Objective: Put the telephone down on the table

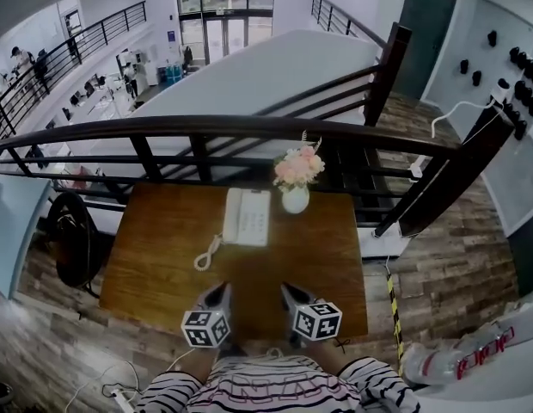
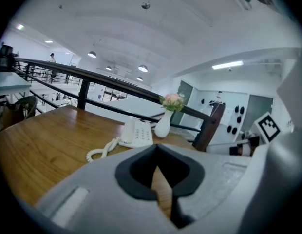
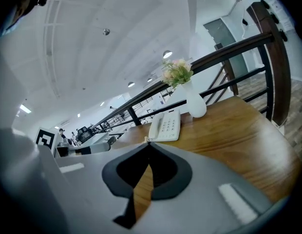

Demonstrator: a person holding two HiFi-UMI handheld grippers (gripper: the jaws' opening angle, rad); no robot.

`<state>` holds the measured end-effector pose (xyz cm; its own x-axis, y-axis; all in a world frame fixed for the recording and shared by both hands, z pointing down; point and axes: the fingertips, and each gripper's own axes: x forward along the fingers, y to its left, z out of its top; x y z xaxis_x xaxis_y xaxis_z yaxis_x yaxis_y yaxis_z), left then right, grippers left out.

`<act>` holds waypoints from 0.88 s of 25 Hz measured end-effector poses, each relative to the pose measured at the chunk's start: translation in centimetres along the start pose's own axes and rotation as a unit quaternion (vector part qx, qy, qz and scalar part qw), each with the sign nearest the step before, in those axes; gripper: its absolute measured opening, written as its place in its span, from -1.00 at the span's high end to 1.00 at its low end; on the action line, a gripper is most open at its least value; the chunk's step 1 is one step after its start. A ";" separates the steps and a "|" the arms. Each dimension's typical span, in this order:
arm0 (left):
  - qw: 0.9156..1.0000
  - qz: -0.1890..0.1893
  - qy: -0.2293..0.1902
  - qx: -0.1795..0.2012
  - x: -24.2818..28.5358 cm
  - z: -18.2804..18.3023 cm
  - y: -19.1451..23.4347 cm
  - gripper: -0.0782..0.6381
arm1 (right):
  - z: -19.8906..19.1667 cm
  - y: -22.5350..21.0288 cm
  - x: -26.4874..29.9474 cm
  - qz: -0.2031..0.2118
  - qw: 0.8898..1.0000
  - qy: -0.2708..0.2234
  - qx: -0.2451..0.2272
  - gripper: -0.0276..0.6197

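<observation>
A white telephone (image 1: 248,216) lies flat on the wooden table (image 1: 155,256), toward the far side, with its coiled cord (image 1: 207,253) trailing to the near left. It also shows in the left gripper view as the telephone (image 2: 137,132) and in the right gripper view as the telephone (image 3: 165,126). My left gripper (image 1: 222,290) and right gripper (image 1: 286,290) hover side by side over the table's near edge, well short of the phone. Both are shut with nothing between the jaws. In their own views the left gripper (image 2: 157,146) and right gripper (image 3: 147,144) show tips touching.
A white vase of pink flowers (image 1: 296,177) stands just right of the phone at the table's far edge. A dark railing (image 1: 206,127) runs behind the table, with a drop beyond. A black chair (image 1: 73,239) sits left of the table. Cables (image 1: 112,385) lie on the floor.
</observation>
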<state>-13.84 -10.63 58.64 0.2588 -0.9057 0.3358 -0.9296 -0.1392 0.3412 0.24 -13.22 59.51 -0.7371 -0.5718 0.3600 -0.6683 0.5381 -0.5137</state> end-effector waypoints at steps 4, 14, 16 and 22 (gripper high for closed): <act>1.000 0.013 -0.002 -0.007 -1.4 -1.9 -1.1 0.78 | -1.7 -0.4 -1.7 0.008 1.000 0.014 -0.006 0.91; 0.999 0.035 0.005 -0.010 -4.4 -5.2 -2.4 0.78 | -4.7 -0.8 -4.0 0.017 0.999 0.042 -0.012 0.91; 0.999 0.041 0.006 -0.016 -4.9 -5.6 -2.4 0.78 | -4.9 -0.7 -4.2 0.019 0.999 0.044 -0.015 0.91; 0.998 0.049 0.002 -0.024 -5.5 -6.6 -2.9 0.78 | -5.9 -0.8 -4.8 0.022 0.998 0.049 -0.014 0.92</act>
<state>-10.85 -2.56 61.61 0.1681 -0.9120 0.3741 -0.9369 -0.0299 0.3482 3.71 -7.24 62.73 -0.7713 -0.4841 0.4132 -0.6364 0.5799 -0.5086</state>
